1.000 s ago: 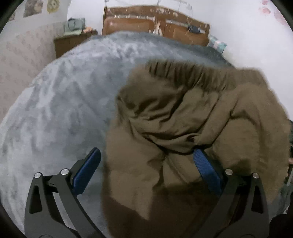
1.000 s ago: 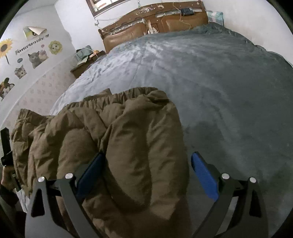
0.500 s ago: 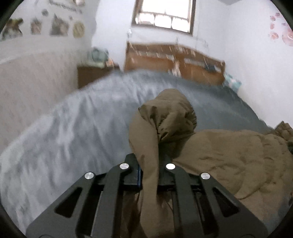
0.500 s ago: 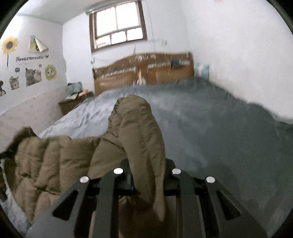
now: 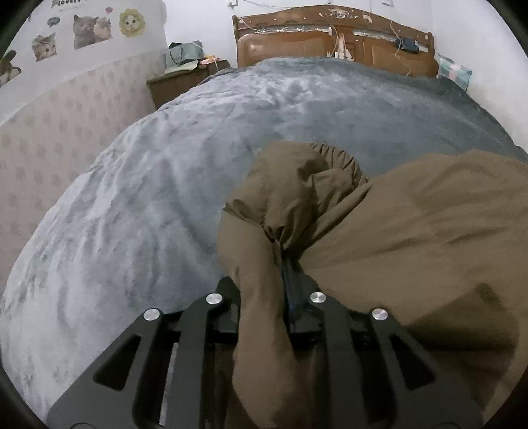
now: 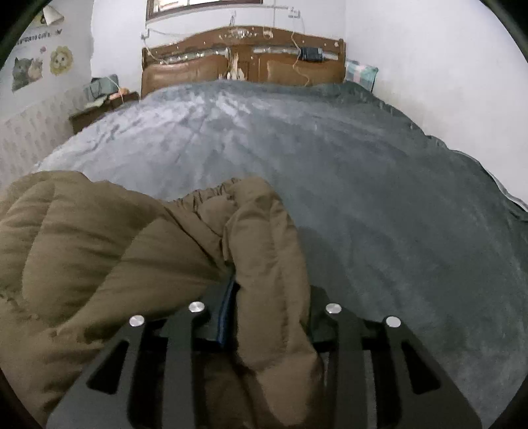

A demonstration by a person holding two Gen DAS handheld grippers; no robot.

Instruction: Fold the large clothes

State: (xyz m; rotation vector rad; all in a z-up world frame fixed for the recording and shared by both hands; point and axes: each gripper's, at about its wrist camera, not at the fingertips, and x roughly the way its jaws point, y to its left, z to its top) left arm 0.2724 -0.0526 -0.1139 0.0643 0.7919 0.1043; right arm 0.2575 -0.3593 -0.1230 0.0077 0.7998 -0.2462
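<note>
Both grippers were wide open over the brown puffy jacket [image 5: 412, 231] a second ago, and now each one is clamped on a bunch of it. Since half a second back the view has tipped down too, so the window is mostly out of sight and you see more of the grey blanket [image 5: 148, 198]. The jaws have just been easing apart a little, fabric still squeezed between them.

Left gripper [image 5: 264, 297] has a thick fold of the jacket pinched, with the elastic cuff end poking up past the fingers toward the far side. Right gripper [image 6: 267, 307] is grasping another padded fold, gathered hem just beyond it.

Jacket sits on the near part of the bed, bulk of it between the two tools, resting on the blanket. Far end has the wooden headboard [image 6: 244, 62], a nightstand [image 5: 184, 82] at the far left with stuff piled on it, cat stickers [image 5: 89, 29] on the left wall.
</note>
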